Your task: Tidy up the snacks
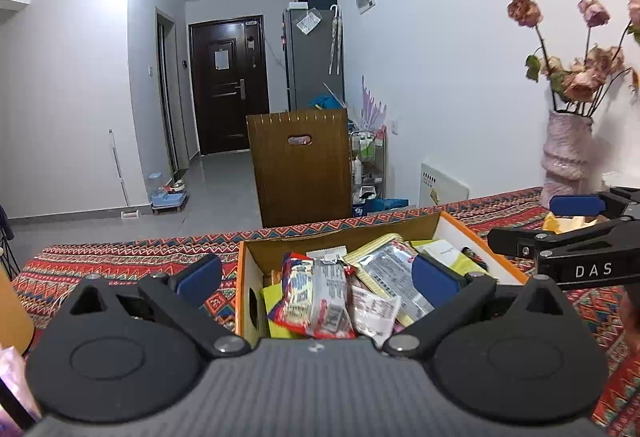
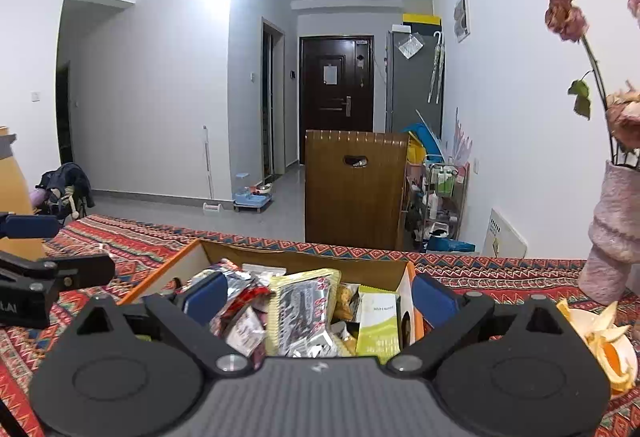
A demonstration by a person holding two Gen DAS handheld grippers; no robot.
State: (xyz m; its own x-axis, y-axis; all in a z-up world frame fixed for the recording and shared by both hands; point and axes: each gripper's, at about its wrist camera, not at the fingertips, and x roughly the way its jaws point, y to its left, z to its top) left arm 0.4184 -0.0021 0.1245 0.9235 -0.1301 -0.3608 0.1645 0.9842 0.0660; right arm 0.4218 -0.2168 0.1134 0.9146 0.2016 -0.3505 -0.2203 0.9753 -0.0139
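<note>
Snacks [image 1: 320,301] lie heaped in the orange-edged cardboard box [image 1: 484,237] on the patterned tablecloth [image 1: 120,261]. I hold my left gripper [image 1: 318,277] and right gripper [image 2: 316,297] just above it, both spread wide, pinching nothing. Beside the box stands a pink vase [image 1: 566,157].

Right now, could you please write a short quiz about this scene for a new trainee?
1. True or false: the left gripper holds a snack packet.
2. Where are the snacks? A) spread over the cloth B) in the box C) in the vase
3. What lies on the plate near the right gripper?

Key
1. False: both grippers are open and hold nothing.
2. B
3. Orange peel.
</note>
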